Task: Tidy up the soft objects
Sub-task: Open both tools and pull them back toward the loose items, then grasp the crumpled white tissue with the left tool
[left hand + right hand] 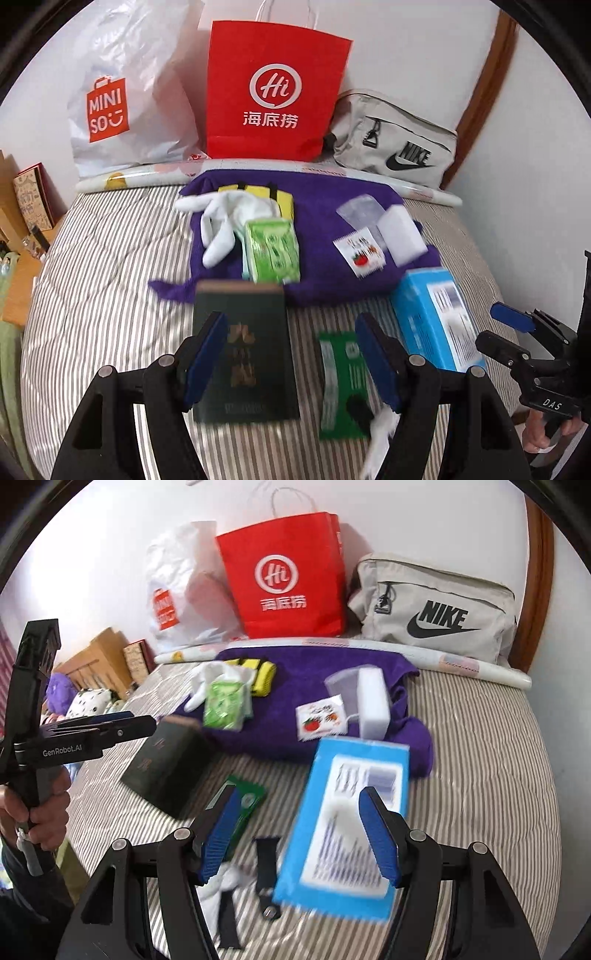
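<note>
Striped bed [480, 757] carries purple towel [295, 672], dark green box [166, 771], blue box [351, 812], green packet [338, 384], black strap [266, 864], white sock [225, 882]. Rolled mat [461, 662] and bags along the far edge.

fuzzy purple towel [303, 686], glossy red paper bag [284, 576], striped cloth bedsheet [480, 760].

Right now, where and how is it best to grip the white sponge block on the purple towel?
Grip the white sponge block across its two long side faces, near the middle, coming from above. It lies flat on the purple towel, so no finger fits under it. A clear plastic piece touches its left side, so approaching with the open right gripper probably suits best.
</note>
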Motion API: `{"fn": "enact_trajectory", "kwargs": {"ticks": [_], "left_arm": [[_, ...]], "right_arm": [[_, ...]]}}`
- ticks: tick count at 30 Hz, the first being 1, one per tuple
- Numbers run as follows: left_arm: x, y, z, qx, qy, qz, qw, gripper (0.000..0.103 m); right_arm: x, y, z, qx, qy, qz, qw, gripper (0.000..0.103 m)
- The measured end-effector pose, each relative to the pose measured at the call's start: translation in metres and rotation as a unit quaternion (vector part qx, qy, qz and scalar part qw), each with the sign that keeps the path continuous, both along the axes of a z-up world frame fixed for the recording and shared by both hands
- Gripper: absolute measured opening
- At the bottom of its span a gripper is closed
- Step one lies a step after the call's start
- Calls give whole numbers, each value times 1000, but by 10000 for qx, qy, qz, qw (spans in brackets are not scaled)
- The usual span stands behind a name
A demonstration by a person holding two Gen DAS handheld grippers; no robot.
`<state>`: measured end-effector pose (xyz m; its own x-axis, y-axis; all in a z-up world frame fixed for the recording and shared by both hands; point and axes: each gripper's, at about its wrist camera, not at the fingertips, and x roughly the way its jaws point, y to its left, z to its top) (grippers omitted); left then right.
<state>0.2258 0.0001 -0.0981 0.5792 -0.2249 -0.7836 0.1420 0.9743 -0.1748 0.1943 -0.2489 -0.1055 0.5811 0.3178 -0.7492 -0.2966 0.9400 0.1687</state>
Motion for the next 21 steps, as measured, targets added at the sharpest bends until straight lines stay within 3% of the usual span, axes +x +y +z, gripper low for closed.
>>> {"fn": "enact_trajectory", "kwargs": {"ticks": [12,21], "left_arm": [[-84,-33,-28,16,-3,-608,9982,70],[-92,-69,-71,50,283,-976,9948,61]], "right_arm": [[-72,-10,-17,-83,-89,-113,9999,66],[-91,-32,-43,-59,24,-332,9994,66]]}}
